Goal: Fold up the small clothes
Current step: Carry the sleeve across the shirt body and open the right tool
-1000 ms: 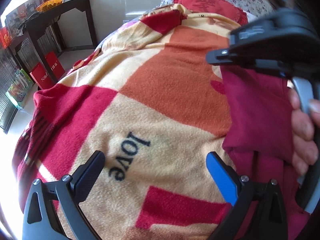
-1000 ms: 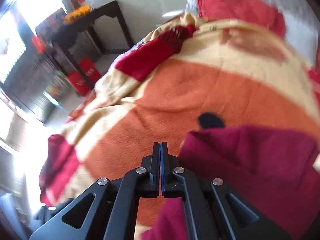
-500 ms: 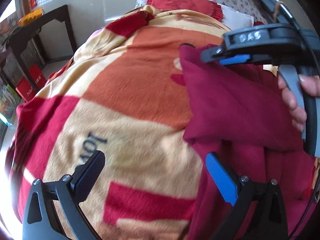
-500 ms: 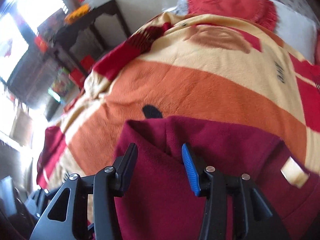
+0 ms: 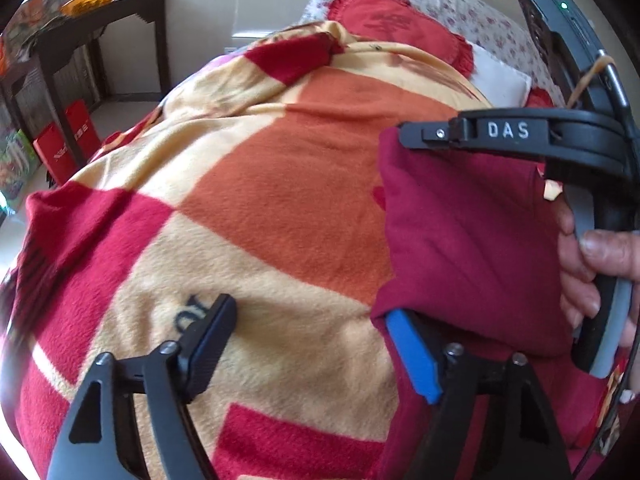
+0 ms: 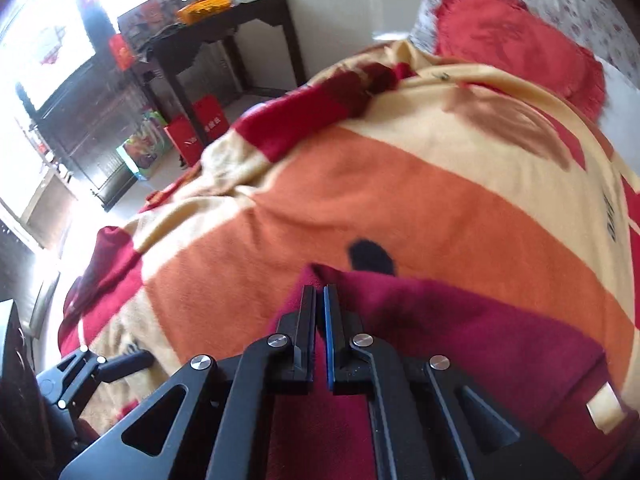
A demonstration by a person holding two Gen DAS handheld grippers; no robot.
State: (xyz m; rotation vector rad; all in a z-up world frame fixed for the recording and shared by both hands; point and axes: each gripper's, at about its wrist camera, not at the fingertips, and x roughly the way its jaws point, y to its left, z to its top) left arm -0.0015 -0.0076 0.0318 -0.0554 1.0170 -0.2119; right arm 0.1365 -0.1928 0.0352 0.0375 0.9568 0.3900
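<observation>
Garment [image 5: 472, 236]: maroon, on blanket [image 5: 280, 200], right of centre | right gripper [image 6: 319, 300]: jaws were apart half a second ago, now pinching garment's far corner, fold can proceed | left gripper [image 5: 312, 344]: jaws wide, empty, at near edge

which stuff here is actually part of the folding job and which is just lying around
In the job:
- dark red garment
- right claw, closed at the garment's corner
- left claw, open beside its near edge
- checked blanket, the work surface

Lying about:
- red pillow
- dark side table
- red bags on the floor
</observation>
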